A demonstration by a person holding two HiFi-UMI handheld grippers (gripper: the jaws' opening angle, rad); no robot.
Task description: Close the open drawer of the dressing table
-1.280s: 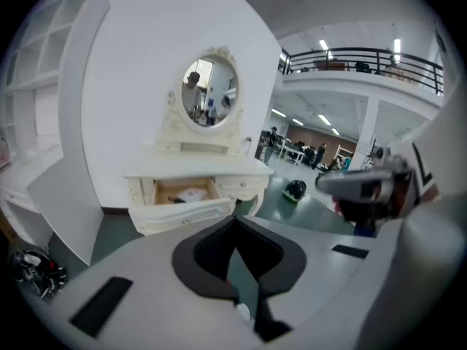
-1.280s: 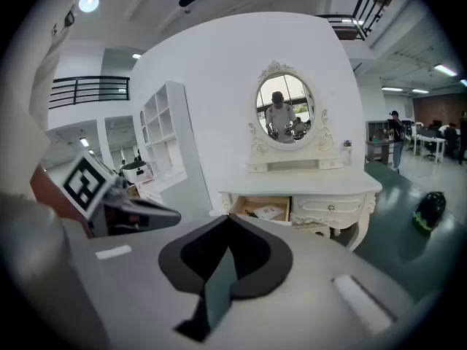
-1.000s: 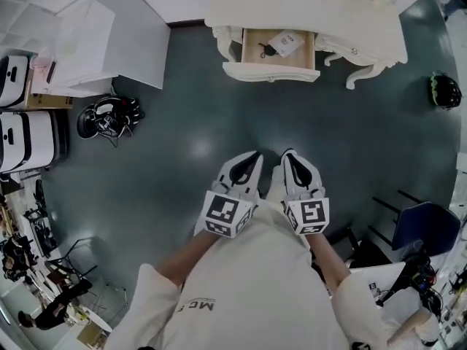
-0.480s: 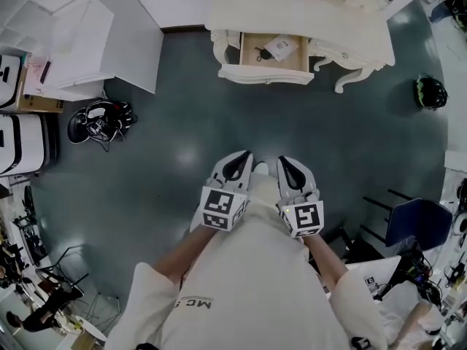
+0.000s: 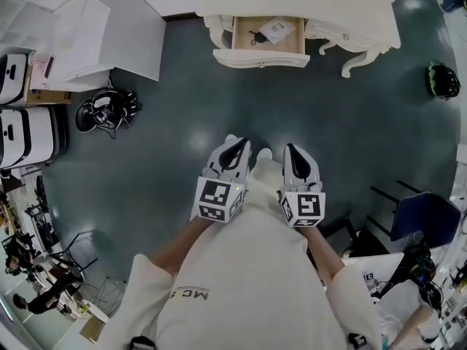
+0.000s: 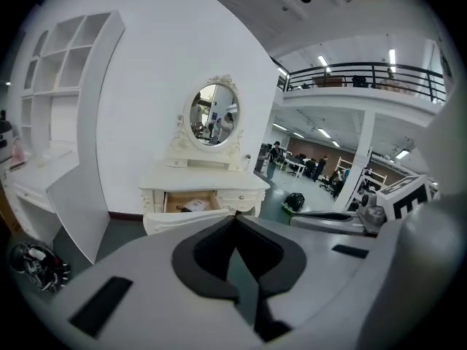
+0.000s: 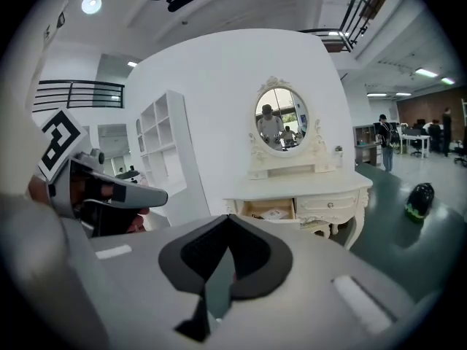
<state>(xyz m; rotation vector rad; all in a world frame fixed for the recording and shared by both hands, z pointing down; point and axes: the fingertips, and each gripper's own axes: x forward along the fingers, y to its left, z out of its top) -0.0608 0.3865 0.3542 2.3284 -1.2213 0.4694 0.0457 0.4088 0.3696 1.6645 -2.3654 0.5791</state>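
Observation:
The cream dressing table [image 5: 306, 6] stands against the far wall, its left drawer [image 5: 266, 36] pulled out, with a paper and a small dark item inside. The open drawer [image 6: 191, 204] also shows in the left gripper view under the oval mirror [image 6: 214, 115], and the same drawer [image 7: 271, 211] in the right gripper view. Both grippers are held close to the person's body, side by side, well short of the table. My left gripper [image 5: 232, 154] [image 6: 235, 221] is shut and holds nothing. So is my right gripper [image 5: 295, 159] [image 7: 226, 219].
A white shelf unit [image 5: 80, 35] stands open at the left. A black headset [image 5: 108, 114] lies on the dark floor nearby, and a black-green helmet [image 5: 444, 80] at the right. White cases [image 5: 25, 133] line the left edge; a blue chair [image 5: 423, 221] is at the right.
The table and drawer have shifted slightly up in the head view. Both grippers stay shut, side by side in front of the body.

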